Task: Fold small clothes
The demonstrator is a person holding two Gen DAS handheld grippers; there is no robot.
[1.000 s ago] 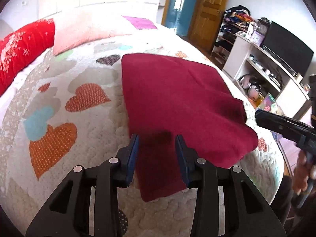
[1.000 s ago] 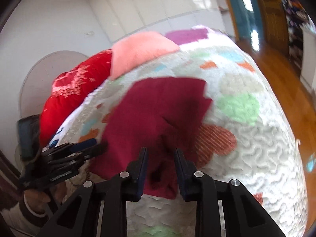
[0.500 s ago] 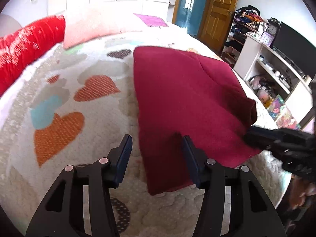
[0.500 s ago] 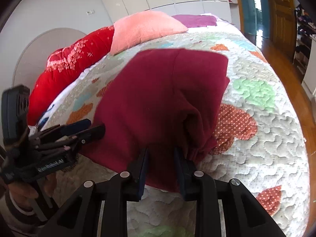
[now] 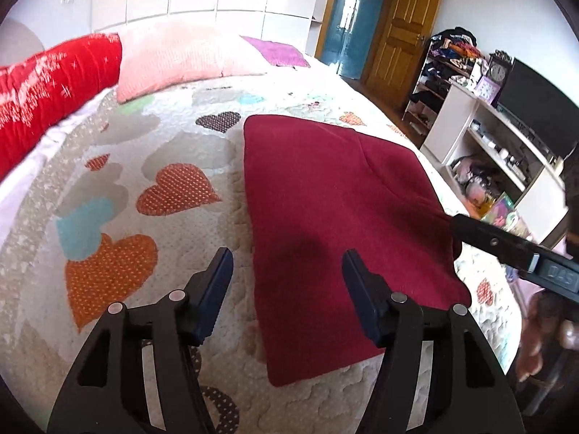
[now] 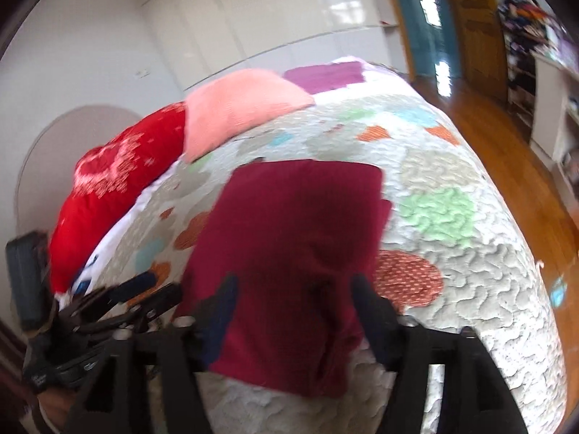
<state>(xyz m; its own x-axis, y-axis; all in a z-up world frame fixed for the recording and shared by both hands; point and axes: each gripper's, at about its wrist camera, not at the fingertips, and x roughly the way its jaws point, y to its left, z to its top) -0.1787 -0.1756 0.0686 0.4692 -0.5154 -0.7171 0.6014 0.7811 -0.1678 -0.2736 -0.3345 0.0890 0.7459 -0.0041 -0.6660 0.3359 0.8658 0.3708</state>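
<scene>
Jaws apart on both the left gripper (image 5: 287,282) and right gripper (image 6: 293,307); maroon garment (image 5: 336,213) looks soft, limp (pinch lower-frame corners).

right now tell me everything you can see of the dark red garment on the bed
The dark red knit-looking garment lies folded flat on the heart-patterned white quilt, near the bed's foot edge, a diagonal fold line crossing its upper right. Its right side is bunched in thicker layers. Both jaws stand open: the left gripper straddles its near left edge and the right gripper its bunched corner; neither visibly grips it.
</scene>
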